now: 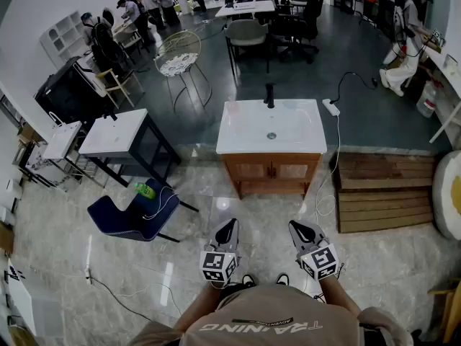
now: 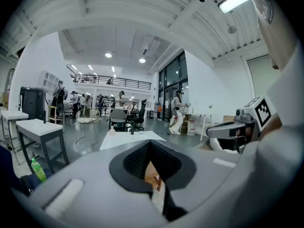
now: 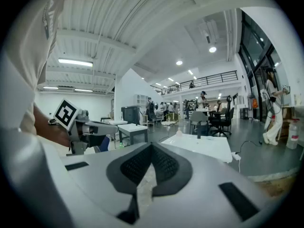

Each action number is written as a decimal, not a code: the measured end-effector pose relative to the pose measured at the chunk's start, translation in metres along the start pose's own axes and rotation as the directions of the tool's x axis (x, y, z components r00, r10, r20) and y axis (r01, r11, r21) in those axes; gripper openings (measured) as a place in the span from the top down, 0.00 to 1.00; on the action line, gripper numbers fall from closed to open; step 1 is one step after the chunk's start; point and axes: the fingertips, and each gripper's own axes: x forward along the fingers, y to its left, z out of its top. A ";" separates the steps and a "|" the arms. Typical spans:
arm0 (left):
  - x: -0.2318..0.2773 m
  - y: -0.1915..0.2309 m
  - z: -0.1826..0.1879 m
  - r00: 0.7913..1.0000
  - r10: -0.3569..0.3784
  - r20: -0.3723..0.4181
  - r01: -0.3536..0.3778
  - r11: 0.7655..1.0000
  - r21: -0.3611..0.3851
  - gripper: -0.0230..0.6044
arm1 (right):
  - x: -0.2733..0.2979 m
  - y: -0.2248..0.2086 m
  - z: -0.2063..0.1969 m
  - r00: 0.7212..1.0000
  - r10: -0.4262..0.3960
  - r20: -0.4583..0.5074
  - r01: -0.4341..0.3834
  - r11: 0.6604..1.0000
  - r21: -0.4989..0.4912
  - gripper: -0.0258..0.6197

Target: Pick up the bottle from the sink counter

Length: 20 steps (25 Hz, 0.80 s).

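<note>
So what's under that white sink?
A wooden cabinet with two closed doors. Whatever it holds, pipes included, is hidden behind those doors.

The head camera is looking steeply down from above, with the sink counter point(image 1: 245, 132) well ahead. The cameras riding the left gripper point(image 1: 227, 228) and right gripper point(image 1: 301, 229) are facing nearly level — all three sharing that counter.

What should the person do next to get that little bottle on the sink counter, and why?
Likely step forward toward the sink counter. The bottle stands on its far side, and the left gripper and right gripper, both shut and empty, are held well short of it.
</note>
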 end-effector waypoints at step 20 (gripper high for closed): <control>0.018 0.081 -0.009 0.994 -0.112 -0.002 0.111 0.988 0.110 0.95 | 0.063 0.007 0.002 0.986 -0.169 0.008 0.168 0.983 0.067 0.95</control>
